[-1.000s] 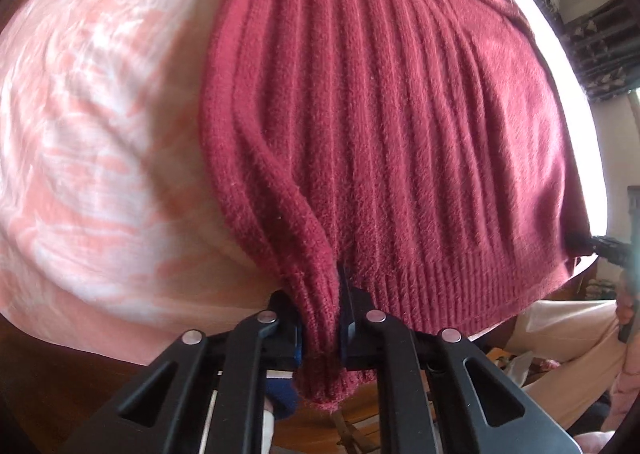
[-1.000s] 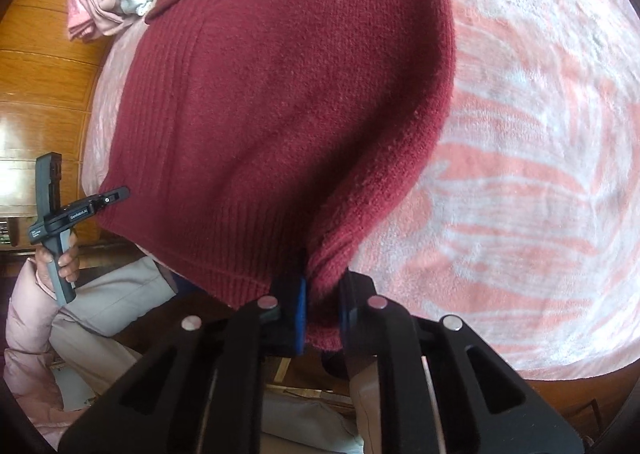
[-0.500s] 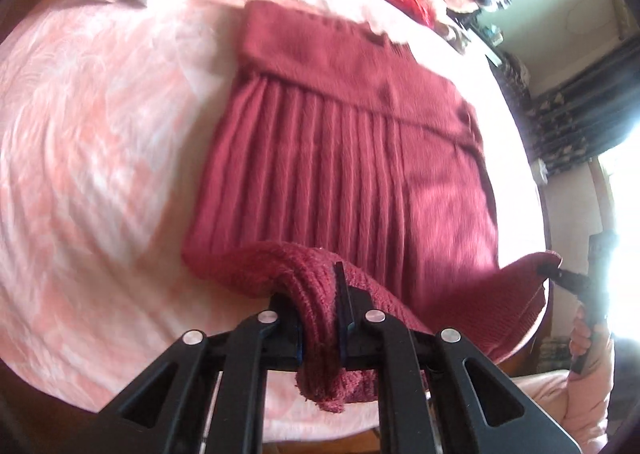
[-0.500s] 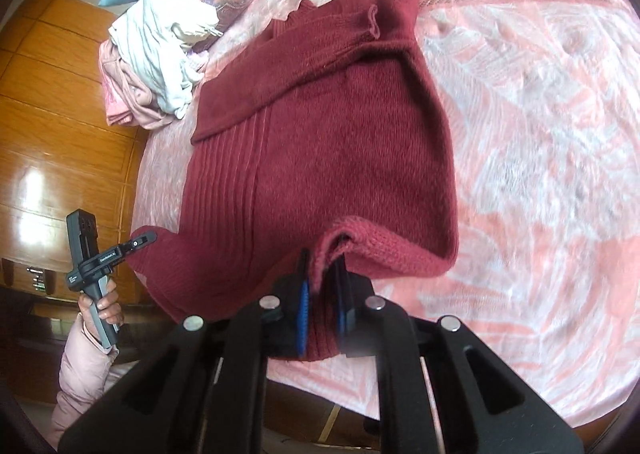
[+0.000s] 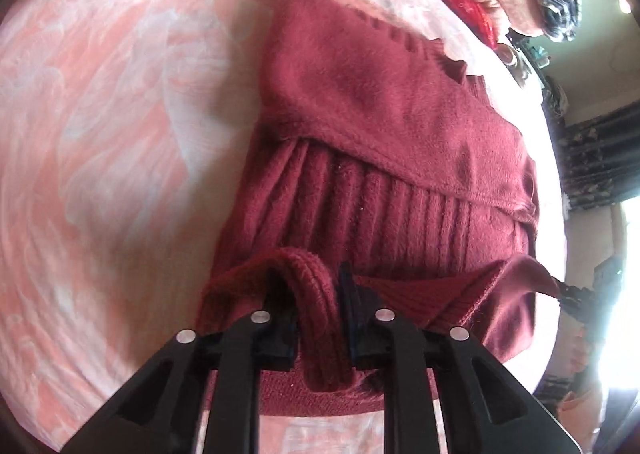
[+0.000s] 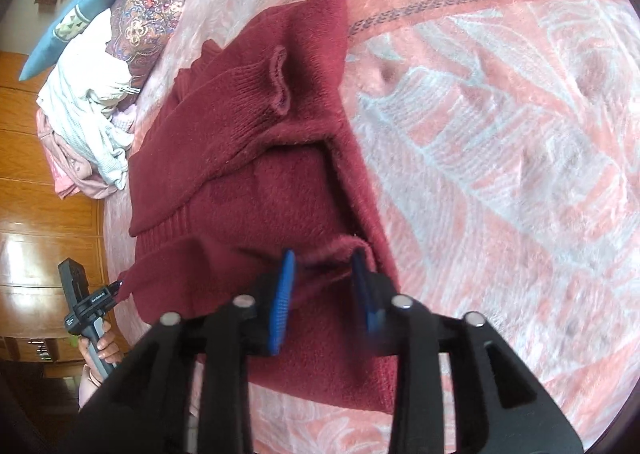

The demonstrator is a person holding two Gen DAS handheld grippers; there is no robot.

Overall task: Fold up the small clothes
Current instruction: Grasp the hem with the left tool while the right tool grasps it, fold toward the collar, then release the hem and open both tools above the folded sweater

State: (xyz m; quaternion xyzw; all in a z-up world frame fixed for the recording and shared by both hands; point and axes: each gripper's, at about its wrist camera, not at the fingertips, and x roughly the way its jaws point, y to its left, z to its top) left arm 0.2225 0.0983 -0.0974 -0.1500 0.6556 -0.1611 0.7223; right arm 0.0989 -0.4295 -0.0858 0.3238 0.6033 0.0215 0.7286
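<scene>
Folding a soft, floppy maroon sweater [image 5: 360, 114], the left claw [image 5: 316, 294] loosely pinches its ribbed hem [image 5: 312, 294] while the right claw [image 6: 320, 274], just opening, stands apart over the corner beneath it.

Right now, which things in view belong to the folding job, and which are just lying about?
In the job:
- maroon sweater
- left claw, hem between its fingers
- right claw, open

Lying about:
- pile of pale clothes
- pillows
- pink blanket underneath
</scene>
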